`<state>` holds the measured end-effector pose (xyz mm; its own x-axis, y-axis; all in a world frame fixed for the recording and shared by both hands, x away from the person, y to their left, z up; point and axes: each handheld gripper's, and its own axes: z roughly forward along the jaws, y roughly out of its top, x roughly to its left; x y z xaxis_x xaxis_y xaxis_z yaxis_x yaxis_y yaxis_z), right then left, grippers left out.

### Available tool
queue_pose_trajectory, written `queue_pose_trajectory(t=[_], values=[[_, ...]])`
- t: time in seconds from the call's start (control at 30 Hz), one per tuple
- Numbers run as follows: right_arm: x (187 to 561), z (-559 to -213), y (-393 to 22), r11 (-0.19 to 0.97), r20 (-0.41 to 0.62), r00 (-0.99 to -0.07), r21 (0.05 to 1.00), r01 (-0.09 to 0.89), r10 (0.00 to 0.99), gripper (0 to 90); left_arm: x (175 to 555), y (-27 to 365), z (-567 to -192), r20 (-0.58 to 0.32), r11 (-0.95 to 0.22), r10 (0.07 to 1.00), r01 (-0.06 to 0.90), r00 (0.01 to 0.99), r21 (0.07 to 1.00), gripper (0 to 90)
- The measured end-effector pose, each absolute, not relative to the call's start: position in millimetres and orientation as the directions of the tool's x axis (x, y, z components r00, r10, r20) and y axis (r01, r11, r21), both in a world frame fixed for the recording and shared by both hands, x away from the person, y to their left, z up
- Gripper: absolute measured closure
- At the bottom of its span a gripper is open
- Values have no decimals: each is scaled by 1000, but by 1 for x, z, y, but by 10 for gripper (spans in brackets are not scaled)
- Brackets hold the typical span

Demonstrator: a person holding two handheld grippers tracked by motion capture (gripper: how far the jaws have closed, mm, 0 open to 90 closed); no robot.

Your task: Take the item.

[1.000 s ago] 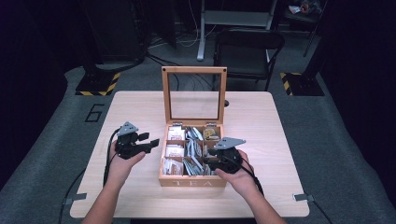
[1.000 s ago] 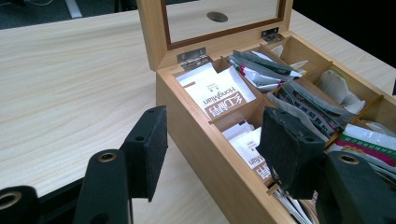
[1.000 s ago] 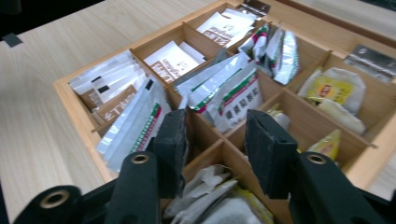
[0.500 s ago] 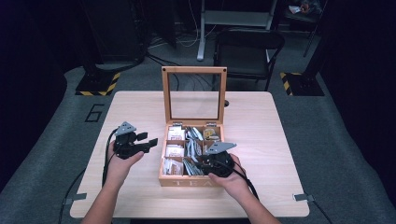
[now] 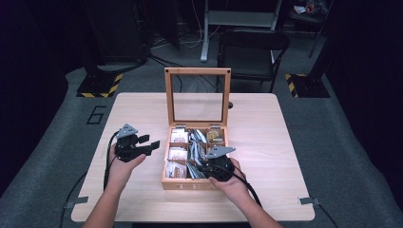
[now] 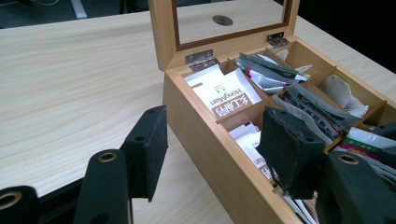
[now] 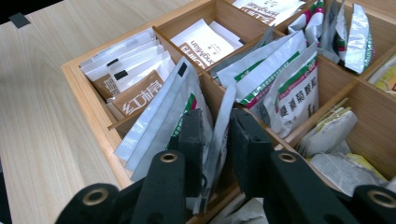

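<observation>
Sachets stood on edge in the wooden tea box [image 5: 190, 183], and the right gripper [image 7: 215, 135] had its jaws straddling one silver sachet [image 7: 219, 135], long axis running up between them. Those jaws had just been closing, nearly pinching it, a slim gap remaining. Beside the box's left wall, the left gripper [image 5: 151, 144] hung half open, empty and farther off.

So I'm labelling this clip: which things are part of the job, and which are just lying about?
In the job:
- tea box, lid up
- silver sachet between the right gripper jaws, which have just been closing
- other sachets in the box

Lying about:
- left gripper, open, beside the box
- table
- chair
</observation>
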<state>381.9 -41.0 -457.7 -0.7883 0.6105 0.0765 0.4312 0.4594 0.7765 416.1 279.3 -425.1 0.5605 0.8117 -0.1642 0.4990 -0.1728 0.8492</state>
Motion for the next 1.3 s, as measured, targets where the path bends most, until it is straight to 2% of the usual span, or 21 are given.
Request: queue_pose_trajectory(t=[0.43, 0.53, 0.87, 1.3], values=[[380, -462, -31, 486, 62, -804, 768, 417, 592, 843, 416, 280, -425, -164, -175, 811, 500, 561, 848, 421], [380, -461, -32, 492, 54, -803, 765, 416, 594, 890, 415, 280, -425, -163, -175, 812, 501, 561, 848, 422], [380, -458, -32, 488, 68, -806, 764, 421, 588, 899, 415, 280, -426, -166, -173, 813, 504, 558, 847, 422], [377, -430, -39, 448, 96, -812, 794, 411, 575, 898, 415, 280, -426, -165, -171, 815, 503, 555, 847, 423]])
